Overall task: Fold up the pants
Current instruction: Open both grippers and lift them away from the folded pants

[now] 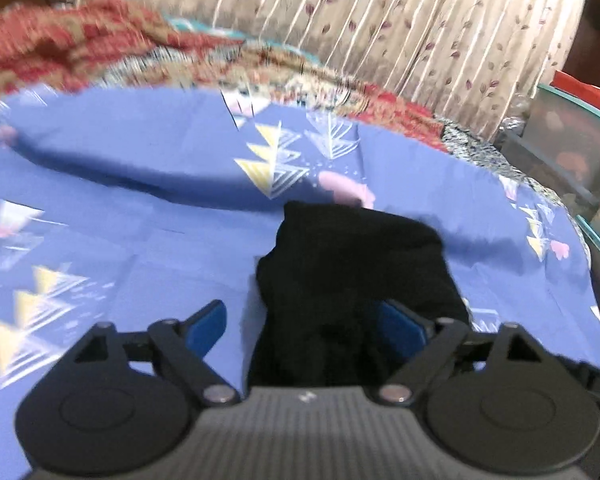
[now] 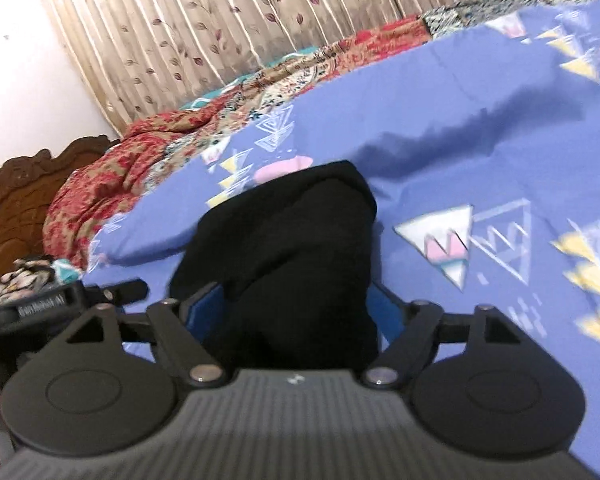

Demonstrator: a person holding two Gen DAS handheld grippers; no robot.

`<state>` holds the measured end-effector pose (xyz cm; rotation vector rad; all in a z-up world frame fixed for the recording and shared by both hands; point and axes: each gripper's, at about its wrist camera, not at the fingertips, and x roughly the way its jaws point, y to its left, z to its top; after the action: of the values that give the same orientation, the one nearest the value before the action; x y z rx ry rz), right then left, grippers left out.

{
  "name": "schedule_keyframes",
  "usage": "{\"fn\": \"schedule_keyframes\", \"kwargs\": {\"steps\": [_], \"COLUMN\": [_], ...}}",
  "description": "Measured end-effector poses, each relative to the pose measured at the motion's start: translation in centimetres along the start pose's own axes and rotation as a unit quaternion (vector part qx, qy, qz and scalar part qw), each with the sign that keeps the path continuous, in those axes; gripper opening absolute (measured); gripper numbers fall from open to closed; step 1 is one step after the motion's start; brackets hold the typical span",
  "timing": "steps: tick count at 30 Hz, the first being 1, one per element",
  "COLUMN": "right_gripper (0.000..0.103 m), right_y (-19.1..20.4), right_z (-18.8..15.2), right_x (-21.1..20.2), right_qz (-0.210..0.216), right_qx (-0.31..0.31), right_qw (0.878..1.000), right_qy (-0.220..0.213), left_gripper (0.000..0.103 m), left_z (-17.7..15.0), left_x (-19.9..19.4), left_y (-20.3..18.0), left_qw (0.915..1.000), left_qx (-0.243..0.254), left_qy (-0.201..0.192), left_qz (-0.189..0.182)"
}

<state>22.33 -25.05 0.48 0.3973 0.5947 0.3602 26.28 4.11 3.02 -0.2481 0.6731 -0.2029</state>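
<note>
The black pants (image 1: 356,280) lie bunched on the blue patterned bedsheet (image 1: 140,208), and in both wrist views the dark cloth runs up from the bed into the space between each gripper's blue fingers (image 1: 208,322). The left gripper (image 1: 308,328) has its fingers spread wide, one pad bare and clear of the cloth and the other half hidden behind it, so it looks open with the fabric merely passing between. The right gripper (image 2: 296,312) also has its fingers well apart with the pants (image 2: 296,248) filling the gap; whether the pads actually press the cloth cannot be told from these views, though the width of the gap suggests they are not clamped.

As a judgement, the fold is unfinished. The garment shows as a narrow, thick heap rather than a flat rectangle, which hints that some doubling may be done, but no neat edges or squared layers are visible. Smoothing and at least a final fold appear to remain.

The work surface is a bed, not a tabletop. Beyond the sheet a crumpled red floral blanket (image 1: 72,44) lies along the far side, and a pleated beige curtain (image 1: 380,12) with a leaf print hangs behind. A carved wooden headboard (image 2: 24,192) shows in the right wrist view, and a teal-rimmed container (image 1: 572,152) stands off the bed's edge in the left wrist view
</note>
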Motion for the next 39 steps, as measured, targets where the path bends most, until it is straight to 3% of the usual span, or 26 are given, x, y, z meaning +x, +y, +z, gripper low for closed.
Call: {"fn": "schedule_keyframes", "kwargs": {"steps": [2, 8, 16, 21, 27, 34, 39], "right_gripper": [0.085, 0.087, 0.089, 0.089, 0.089, 0.090, 0.090], "right_y": [0.8, 3.1, 6.2, 7.5, 7.8, 8.3, 7.8], "right_z": [-1.6, -7.3, -12.0, -14.3, -15.4, -16.0, -16.2], "right_x": [-2.8, -10.5, -16.2, -18.1, -18.6, -18.9, -18.6], "right_qz": [-0.002, -0.009, -0.024, -0.019, -0.020, -0.017, -0.017], "right_qx": [-0.005, -0.015, 0.018, 0.014, 0.022, 0.021, 0.030], "right_qw": [1.000, 1.000, 0.998, 0.997, 0.996, 0.996, 0.995], "right_qy": [0.005, 0.023, 0.056, 0.073, 0.085, 0.084, 0.092], "left_gripper": [0.099, 0.103, 0.103, 0.103, 0.103, 0.103, 0.103], "left_z": [-1.4, -6.5, -10.2, -12.4, -14.8, -15.8, -16.0], "left_x": [-3.8, -13.4, -20.3, -22.5, -24.1, -25.4, -25.6], "left_y": [-0.9, -3.6, -4.7, -4.7, -4.9, -5.6, -6.0], "left_qw": [0.9999, 0.9992, 0.9985, 0.9965, 0.9936, 0.9845, 0.9789], "left_qx": [0.006, 0.036, 0.029, 0.030, 0.044, 0.089, 0.111], "left_qy": [-0.005, -0.008, 0.025, 0.045, 0.041, 0.002, -0.010], "left_qz": [0.013, 0.013, 0.039, 0.064, 0.095, 0.151, 0.171]}}
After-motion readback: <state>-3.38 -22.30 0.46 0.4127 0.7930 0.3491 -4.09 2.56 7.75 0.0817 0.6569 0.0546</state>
